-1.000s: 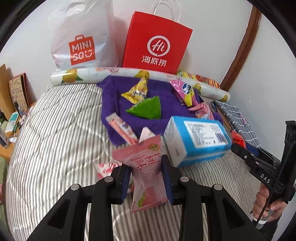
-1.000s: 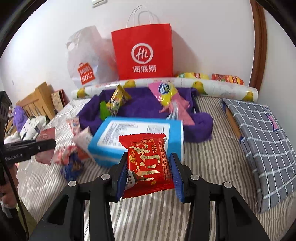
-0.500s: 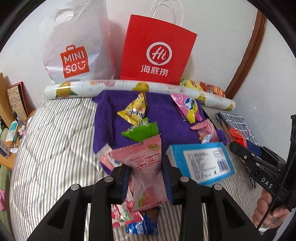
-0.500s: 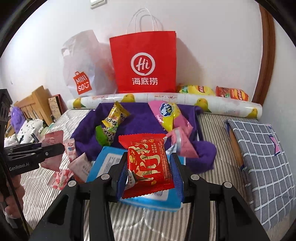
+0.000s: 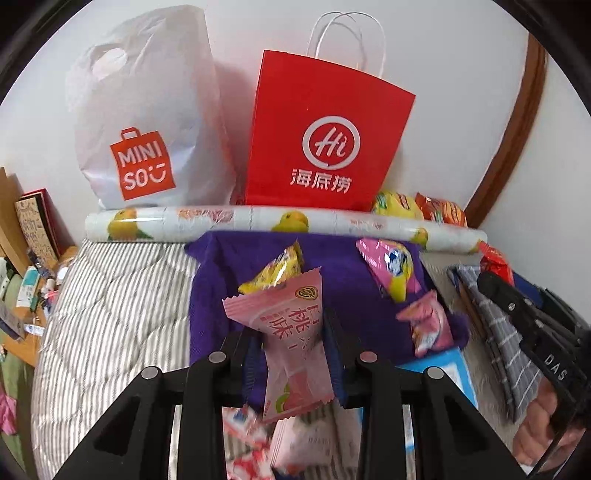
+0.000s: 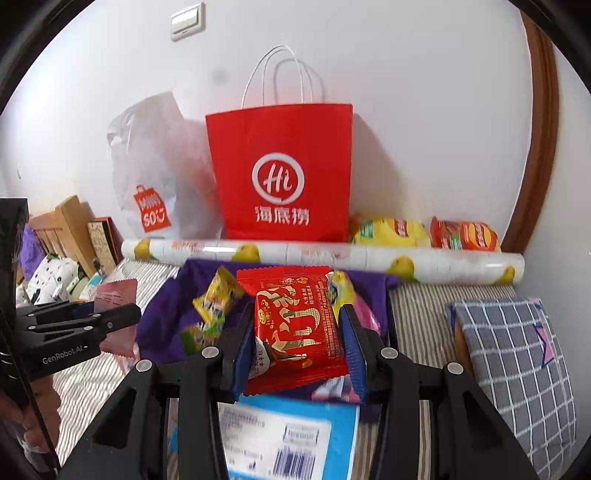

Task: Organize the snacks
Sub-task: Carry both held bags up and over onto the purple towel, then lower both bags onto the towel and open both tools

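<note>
Only the right wrist view shows the wall switch (image 6: 187, 21) above the red bag (image 6: 280, 173) and the checked cushion (image 6: 517, 354) to its lower right; only the left wrist view shows the loose pink and white packets (image 5: 255, 439) lying on the striped bed (image 5: 110, 314) under the left gripper (image 5: 293, 354). That gripper is clenched on a pink packet (image 5: 291, 339), held upright in front of the purple towel (image 5: 343, 273) below the red bag (image 5: 325, 136). The right gripper (image 6: 297, 339) grasps a red packet (image 6: 295, 328), also upright and below the red bag, over a blue box (image 6: 295, 439). A white bag (image 5: 147, 122) leans on the wall just left of the red bag, and a fruit-printed roll (image 5: 258, 218) lies across the foot of both, between them and the towel. A yellow packet (image 5: 277, 269) and a pink-and-yellow one (image 5: 391, 269) lie on the towel. Two chip bags (image 6: 424, 232) sit right of the red bag behind the roll. The pink packet has crimped ends, white characters and a peach picture; the red one carries gold characters.
</note>
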{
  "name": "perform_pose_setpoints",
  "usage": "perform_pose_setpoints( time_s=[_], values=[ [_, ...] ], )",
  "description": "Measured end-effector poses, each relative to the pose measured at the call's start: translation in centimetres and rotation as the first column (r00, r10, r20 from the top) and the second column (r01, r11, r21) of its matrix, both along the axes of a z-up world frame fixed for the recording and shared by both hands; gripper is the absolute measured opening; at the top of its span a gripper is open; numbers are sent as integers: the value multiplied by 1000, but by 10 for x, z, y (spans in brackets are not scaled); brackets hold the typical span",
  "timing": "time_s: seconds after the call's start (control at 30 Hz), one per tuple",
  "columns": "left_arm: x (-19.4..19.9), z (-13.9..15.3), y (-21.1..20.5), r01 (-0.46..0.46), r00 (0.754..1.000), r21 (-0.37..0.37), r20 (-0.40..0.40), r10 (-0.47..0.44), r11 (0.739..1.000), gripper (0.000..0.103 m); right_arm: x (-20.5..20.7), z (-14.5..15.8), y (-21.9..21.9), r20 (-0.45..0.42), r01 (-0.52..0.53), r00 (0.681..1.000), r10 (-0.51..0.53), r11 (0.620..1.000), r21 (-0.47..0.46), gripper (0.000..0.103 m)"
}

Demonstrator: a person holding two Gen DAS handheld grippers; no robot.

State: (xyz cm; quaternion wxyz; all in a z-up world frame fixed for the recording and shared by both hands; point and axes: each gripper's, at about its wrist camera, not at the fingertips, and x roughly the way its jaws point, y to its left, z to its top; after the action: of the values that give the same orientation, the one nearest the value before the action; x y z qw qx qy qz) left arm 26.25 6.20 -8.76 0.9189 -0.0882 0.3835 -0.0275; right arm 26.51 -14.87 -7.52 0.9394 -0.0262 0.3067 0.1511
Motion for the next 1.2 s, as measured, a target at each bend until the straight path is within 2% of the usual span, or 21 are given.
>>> perform_pose_setpoints(
  time_s=[0.17, 0.4, 0.53, 0.6, 0.83, 1.0, 1.2],
  values=[
    [22, -9, 1, -19, 1000, -6, 0, 19, 1000, 30, 26, -9, 1, -17, 26, 1000, -26, 999, 22, 43],
    [39, -42, 9, -27, 1000, -56, -13, 26, 998, 30, 55, -47, -4, -106, 32, 994, -24, 996, 78, 43],
    [43, -65, 17, -44, 997, -96, -67, 38, 994, 31, 57, -63, -7, -131, 38, 991, -29, 997, 69, 43],
    [41, -63, 19, -49, 997, -91, -58, 44, 995, 31, 58, -69, -7, -144, 54, 988, -48, 998, 43, 43],
    [40, -66, 15, -54, 997, -61, -50, 51, 997, 30, 59, -81, 2, -195, 8, 981, 3, 998, 55, 43],
    [41, -71, 6, -29, 998, -45, -50, 27, 999, 31, 55, -84, 14, -169, -3, 986, 1, 1000, -9, 43],
    [41, -72, 4, -29, 998, -36, -52, 27, 999, 31, 60, -88, 9, -202, 3, 979, 1, 1000, 20, 44]
  ],
)
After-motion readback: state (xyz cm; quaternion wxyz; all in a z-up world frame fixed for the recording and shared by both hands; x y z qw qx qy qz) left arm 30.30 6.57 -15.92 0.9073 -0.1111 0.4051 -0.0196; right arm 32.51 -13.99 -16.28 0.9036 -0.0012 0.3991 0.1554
